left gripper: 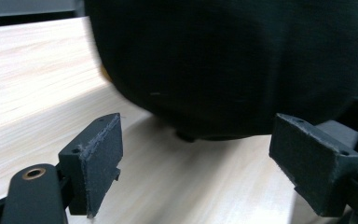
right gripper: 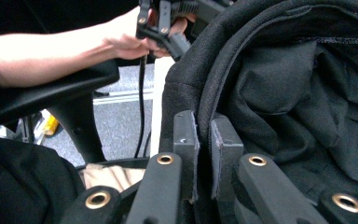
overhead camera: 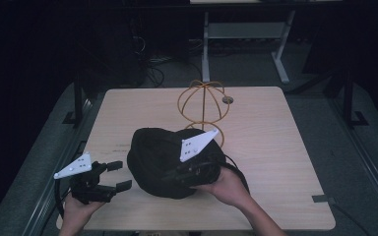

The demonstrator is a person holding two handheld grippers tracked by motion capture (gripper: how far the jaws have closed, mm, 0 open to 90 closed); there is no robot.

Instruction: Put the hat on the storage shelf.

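A black cap (overhead camera: pixel 162 157) lies on its side on the middle of the wooden table (overhead camera: pixel 275 147), its crown (left gripper: pixel 233 60) facing my left gripper. My right gripper (overhead camera: pixel 177 173) holds it from the near right side. In the right gripper view that gripper (right gripper: pixel 204 126) is shut on the cap's rim, with the cap's lining (right gripper: pixel 298 84) to the right. My left gripper (overhead camera: pixel 120 175) is open just left of the cap and does not touch it. In its own view the left gripper (left gripper: pixel 196 154) has bare table between its jaws.
A yellow wire stand (overhead camera: pixel 202 105) rises just behind the cap. A small round disc (overhead camera: pixel 227 100) lies beside it near the table's far edge. A strip of tape (overhead camera: pixel 322 198) sits at the near right corner. A white-framed desk (overhead camera: pixel 246 29) stands beyond.
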